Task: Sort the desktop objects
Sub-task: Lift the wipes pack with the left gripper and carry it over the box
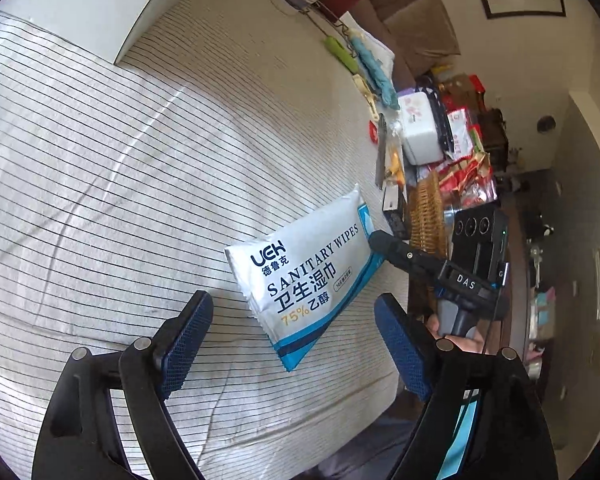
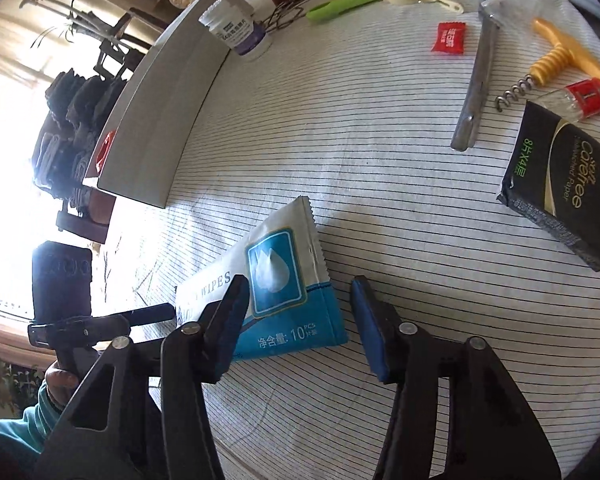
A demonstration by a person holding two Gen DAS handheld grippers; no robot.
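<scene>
A white and blue pack of sanitary wipes (image 1: 304,276) (image 2: 276,268) lies on the striped tablecloth (image 1: 120,184). My left gripper (image 1: 294,298) hovers just short of the pack, open, with nothing between its blue pads. My right gripper (image 2: 300,281) points down at the pack's blue end, which sits between its fingers. Its left pad overlaps the pack; its right pad (image 2: 370,332) stands a little clear of the pack's edge. In the left wrist view one finger (image 1: 392,246) of the right gripper rests at the pack's far edge, and the other finger is hidden.
A pale flat box (image 2: 160,120) stands at the back left with a pill bottle (image 2: 236,28) beside it. To the right lie a red candy (image 2: 448,38), a metal tool (image 2: 476,76), a yellow corkscrew (image 2: 560,56) and a black tissue pack (image 2: 560,184). A wicker basket (image 1: 428,216) sits by the table edge.
</scene>
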